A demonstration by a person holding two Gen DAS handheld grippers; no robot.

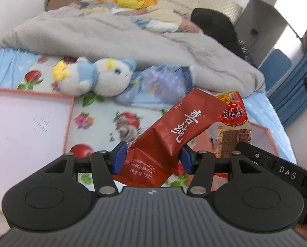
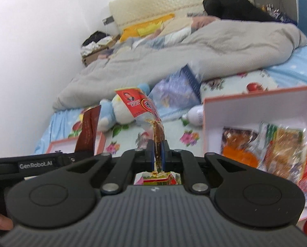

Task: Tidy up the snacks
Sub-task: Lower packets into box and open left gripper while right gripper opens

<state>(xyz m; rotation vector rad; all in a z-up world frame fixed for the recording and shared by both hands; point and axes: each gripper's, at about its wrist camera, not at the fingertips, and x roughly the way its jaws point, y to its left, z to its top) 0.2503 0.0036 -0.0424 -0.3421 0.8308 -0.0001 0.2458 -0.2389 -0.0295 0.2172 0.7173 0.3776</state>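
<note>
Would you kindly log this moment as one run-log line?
left hand-held gripper: holding dark red packet | right hand-held gripper: shut on clear snack pack | box: snacks inside

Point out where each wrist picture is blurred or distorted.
Left wrist view: the plush toy and blue bag are smeared, while the red packet stays readable. Right wrist view: the snacks in the box are blurred; fisheye bends the edges.

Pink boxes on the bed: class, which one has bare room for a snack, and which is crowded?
The shallow pink box, left of the plush toy, is bare across its white floor. The deeper pink box is bare along its far wall only; snack packets crowd its near half.
</note>
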